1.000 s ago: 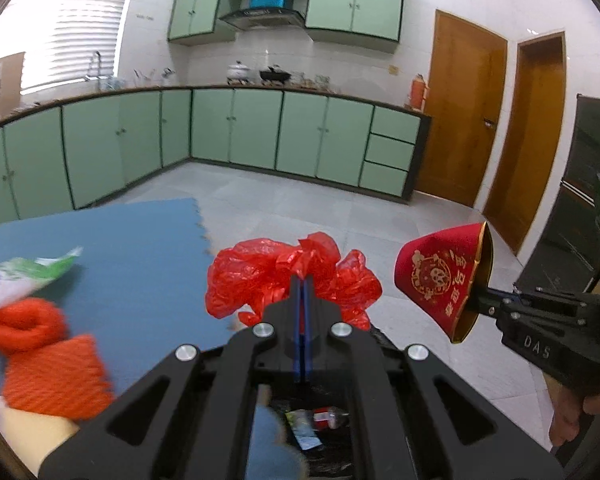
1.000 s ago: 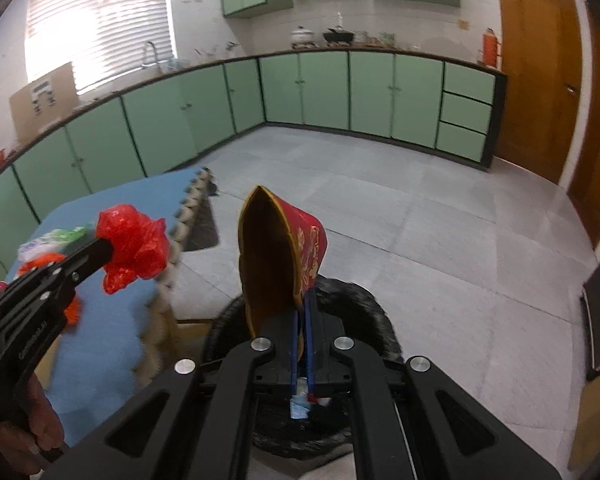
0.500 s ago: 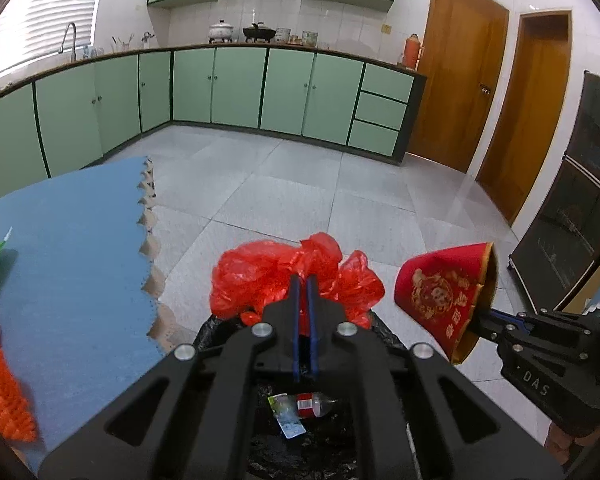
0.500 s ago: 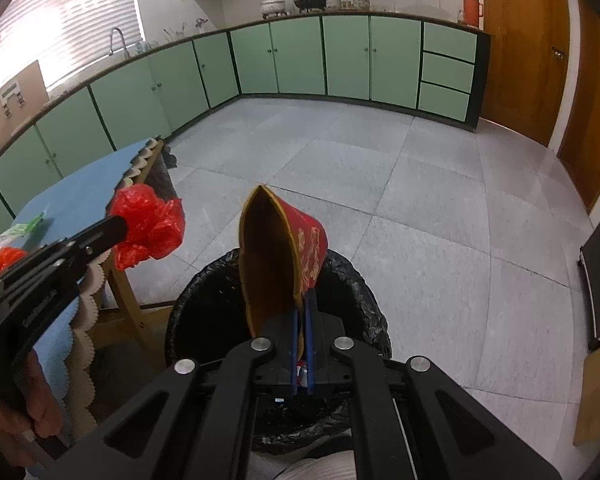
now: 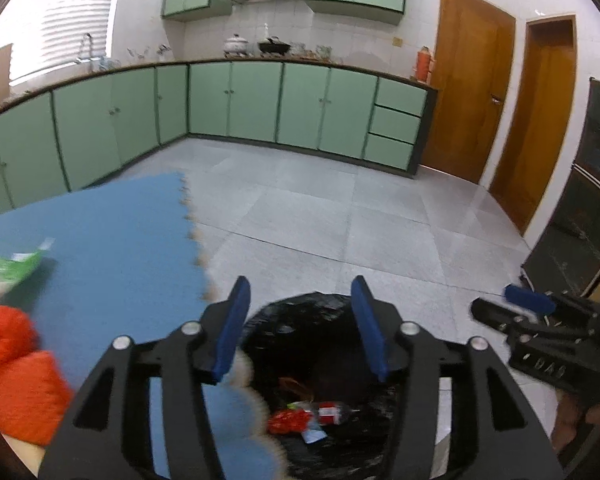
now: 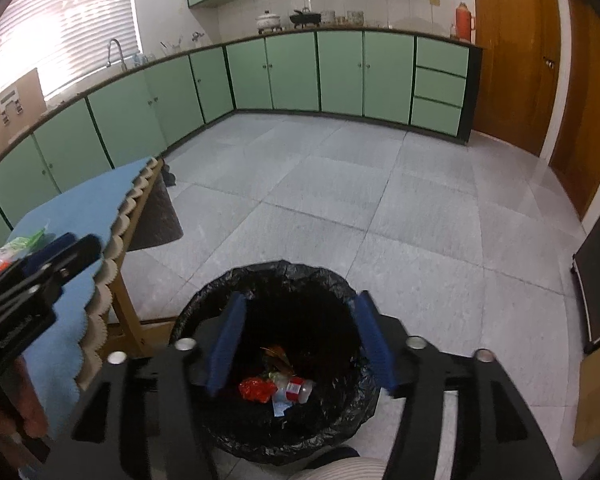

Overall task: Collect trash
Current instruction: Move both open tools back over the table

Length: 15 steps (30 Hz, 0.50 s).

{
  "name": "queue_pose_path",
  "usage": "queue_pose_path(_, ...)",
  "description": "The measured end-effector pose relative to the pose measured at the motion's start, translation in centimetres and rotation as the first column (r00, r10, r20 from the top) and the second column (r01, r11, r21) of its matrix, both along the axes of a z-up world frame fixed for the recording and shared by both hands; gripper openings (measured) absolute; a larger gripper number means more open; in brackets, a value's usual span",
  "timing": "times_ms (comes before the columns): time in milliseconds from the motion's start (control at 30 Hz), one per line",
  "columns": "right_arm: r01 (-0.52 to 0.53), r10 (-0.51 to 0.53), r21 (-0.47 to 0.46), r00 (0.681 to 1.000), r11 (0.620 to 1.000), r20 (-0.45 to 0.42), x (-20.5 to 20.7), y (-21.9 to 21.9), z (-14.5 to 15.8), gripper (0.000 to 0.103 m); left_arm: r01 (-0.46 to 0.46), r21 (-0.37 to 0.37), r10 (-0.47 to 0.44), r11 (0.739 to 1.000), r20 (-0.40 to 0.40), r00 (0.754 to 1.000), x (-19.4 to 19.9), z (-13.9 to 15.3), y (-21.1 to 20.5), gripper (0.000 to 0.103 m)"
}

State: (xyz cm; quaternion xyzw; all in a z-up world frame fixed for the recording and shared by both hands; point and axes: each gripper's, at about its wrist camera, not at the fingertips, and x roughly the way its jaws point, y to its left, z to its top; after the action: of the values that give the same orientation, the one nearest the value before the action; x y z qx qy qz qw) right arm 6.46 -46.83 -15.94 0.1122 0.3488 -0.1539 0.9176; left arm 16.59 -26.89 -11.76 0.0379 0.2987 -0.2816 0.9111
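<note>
A bin lined with a black bag [image 6: 204,304] stands on the floor beside the table; it also shows in the left wrist view [image 5: 300,312]. Inside lie the red plastic bag [image 6: 255,389], a small bottle [image 6: 296,388] and a brown wrapper [image 6: 278,356]. My left gripper [image 5: 302,292] is open and empty above the bin's left side. My right gripper [image 6: 298,308] is open and empty right above the bin. An orange net bag [image 5: 16,360] and a green and white wrapper [image 5: 8,270] lie on the blue table mat [image 5: 112,240].
The table's scalloped edge [image 6: 108,276] and wooden leg [image 6: 128,316] stand just left of the bin. Grey tiled floor [image 6: 380,208] stretches to green cabinets [image 6: 340,76] and brown doors [image 6: 512,56]. A dark cabinet [image 5: 580,224] stands at the right.
Both grippers have opened. The red plastic bag has dropped from the left gripper and the red and gold wrapper from the right gripper into the bin.
</note>
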Motion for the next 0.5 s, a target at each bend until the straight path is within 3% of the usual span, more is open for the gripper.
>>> queue_pose_path(67,0.0,0.0,-0.017,1.0,1.0,0.024,-0.2,0.9,1.0,0.076,-0.042,-0.001,0.042,0.999,0.014,0.999,-0.4,0.8,2.2,0.061)
queue_pose_path(167,-0.012,0.014,-0.034,0.999,0.999,0.053,-0.3,2.2,2.0,0.085,-0.116,0.014,0.115,0.993,0.045,0.992,-1.5,2.0,5.8,0.067)
queue_pose_path(500,-0.164,0.165,-0.02,0.976,0.986,0.143,-0.4,10.1,4.3,0.088,-0.307,0.064,0.301,0.95,0.097,0.949,-6.8,4.2,16.0,0.075)
